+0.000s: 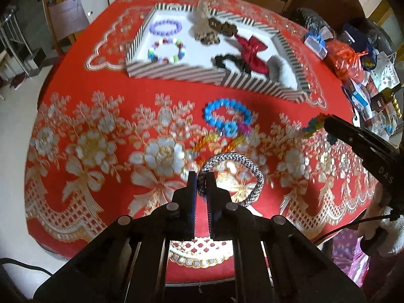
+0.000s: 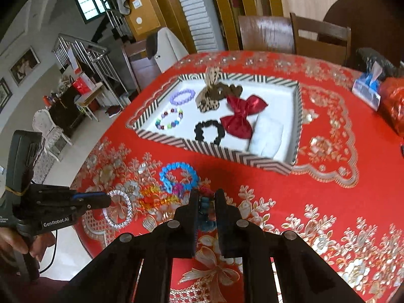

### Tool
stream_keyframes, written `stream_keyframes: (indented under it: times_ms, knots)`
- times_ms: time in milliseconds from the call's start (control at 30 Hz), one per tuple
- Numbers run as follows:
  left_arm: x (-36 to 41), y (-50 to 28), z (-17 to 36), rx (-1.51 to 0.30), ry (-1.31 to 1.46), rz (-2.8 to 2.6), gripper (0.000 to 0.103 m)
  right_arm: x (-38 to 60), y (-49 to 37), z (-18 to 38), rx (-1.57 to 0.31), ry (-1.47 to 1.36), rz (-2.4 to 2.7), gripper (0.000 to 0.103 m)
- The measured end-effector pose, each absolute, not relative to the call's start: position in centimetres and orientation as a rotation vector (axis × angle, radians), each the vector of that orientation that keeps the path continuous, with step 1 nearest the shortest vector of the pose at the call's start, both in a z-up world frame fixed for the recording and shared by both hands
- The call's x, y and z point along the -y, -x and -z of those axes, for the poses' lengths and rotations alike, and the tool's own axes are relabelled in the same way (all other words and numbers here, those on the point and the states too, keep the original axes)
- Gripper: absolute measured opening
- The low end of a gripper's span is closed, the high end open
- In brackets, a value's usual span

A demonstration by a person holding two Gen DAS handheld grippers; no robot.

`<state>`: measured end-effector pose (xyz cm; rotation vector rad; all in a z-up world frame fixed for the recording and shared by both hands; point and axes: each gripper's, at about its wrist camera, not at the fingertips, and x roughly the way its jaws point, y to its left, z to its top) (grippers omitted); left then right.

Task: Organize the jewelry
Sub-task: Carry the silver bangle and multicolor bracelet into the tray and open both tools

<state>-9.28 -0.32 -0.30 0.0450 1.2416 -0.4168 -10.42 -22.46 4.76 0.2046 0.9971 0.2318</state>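
Striped tray [image 2: 240,157] holds 2 bead bracelets. Left gripper [image 1: 202,176] pinches a silver bracelet [image 1: 252,174]; right gripper [image 2: 207,194] pinches a multicoloured bracelet [image 2: 205,205]. Blue bracelet [image 1: 227,116] remains on the worktop [image 1: 101,126].

Daylight is coming through a small window [image 2: 93,3] above a metal staircase [image 2: 83,53], while wooden chairs [image 2: 319,38] are standing behind the red-clothed surface [image 2: 328,202].
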Motion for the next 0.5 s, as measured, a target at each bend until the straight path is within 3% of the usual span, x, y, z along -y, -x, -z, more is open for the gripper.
stream_keyframes:
  times_ms: [500]
  knots:
    - [0.9, 5.9, -4.0, -1.092, -0.106, 0.370, 0.005, 22.6, 8.4, -8.7, -0.933, -0.146, -0.235, 0.012]
